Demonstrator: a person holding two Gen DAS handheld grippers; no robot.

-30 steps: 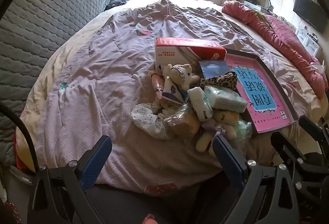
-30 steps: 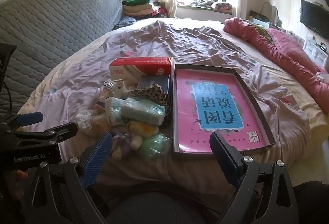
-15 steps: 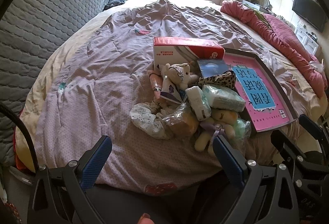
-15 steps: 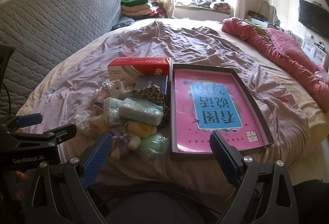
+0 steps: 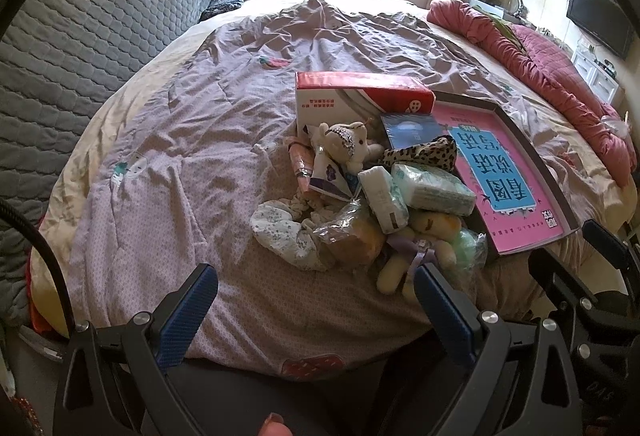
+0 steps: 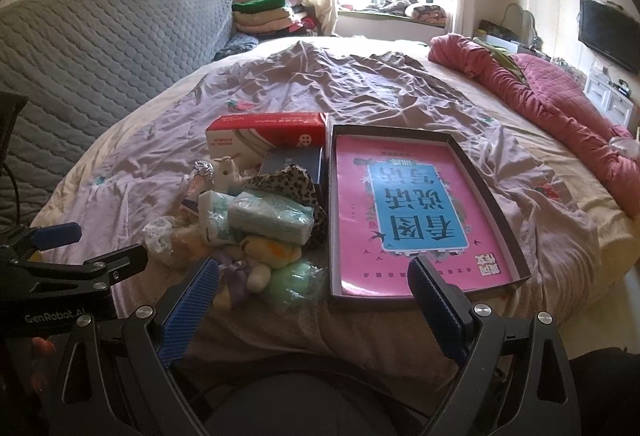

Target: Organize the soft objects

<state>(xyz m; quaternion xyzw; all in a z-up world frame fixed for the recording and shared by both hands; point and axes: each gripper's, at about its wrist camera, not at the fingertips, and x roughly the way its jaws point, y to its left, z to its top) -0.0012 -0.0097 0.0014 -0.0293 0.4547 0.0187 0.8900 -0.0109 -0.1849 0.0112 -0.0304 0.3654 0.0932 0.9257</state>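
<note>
Both grippers gape wide, empty, touching nothing: left gripper (image 5: pixel 312 296), right gripper (image 6: pixel 314 284), hovering off the near edge of the bed (image 5: pixel 192 140). Bed has a wrinkled mauve cover, grey quilted headboard (image 5: pixel 88 28) at left, rolled pink quilt (image 6: pixel 552 104) along the right edge, window behind. Pile of soft objects (image 5: pixel 360 204) (plush toys, tissue packs, bagged items) sits near the near edge, just ahead of both grippers. Pink-lined box lid (image 6: pixel 420 212) lies just right of the pile, red-white box (image 6: pixel 268 134) behind it.
</note>
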